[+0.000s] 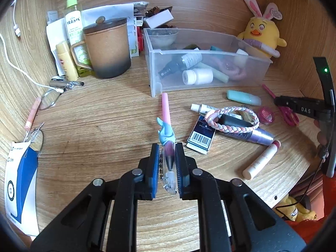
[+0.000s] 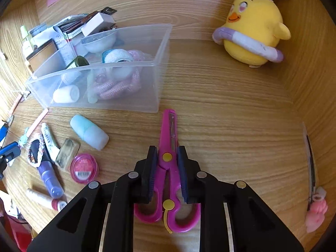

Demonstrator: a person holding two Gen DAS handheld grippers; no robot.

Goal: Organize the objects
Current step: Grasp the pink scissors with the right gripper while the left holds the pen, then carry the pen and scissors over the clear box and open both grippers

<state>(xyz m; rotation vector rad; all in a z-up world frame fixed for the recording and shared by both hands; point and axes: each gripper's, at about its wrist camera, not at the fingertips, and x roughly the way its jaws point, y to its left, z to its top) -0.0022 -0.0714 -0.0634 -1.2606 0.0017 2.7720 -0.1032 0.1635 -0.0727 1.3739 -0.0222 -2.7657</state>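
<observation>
Clutter for sorting lies spread over a wooden desk [image 1: 105,113], and the biggest piece on it is the clear plastic bin [image 1: 210,71], set toward the back and already holding a white bottle [image 1: 198,76], a dark spray bottle, a small bowl and a coil of pink cord [image 2: 117,86]. Right of the bin, against the back panel, sits a yellow plush chick [image 2: 254,33] with rabbit ears. Left of the bin stands a brown lidded mug [image 1: 107,48], with a tall green spray bottle [image 1: 73,19] and a small yellow bottle [image 1: 65,61] just beside it. In front of the bin a loose group lies together: a pale blue tube [image 1: 243,98], a purple tube [image 1: 256,136], a braided bracelet [image 1: 231,119] draped over a dark tube, a barcode card [image 1: 201,138], a round pink tin [image 2: 84,168] and a pale lip stick [image 1: 261,159]. The right gripper [image 2: 167,149] straddles the magenta scissors [image 2: 170,138] at their yellow pivot; its pads stand just off either side, and whether they press the plastic I cannot tell. The left gripper [image 1: 167,147] is clamped on a pen [image 1: 167,134] with a pink cap and a blue figure, its clear barrel pinched between the blue pads, cap pointing toward the bin's near corner.
</observation>
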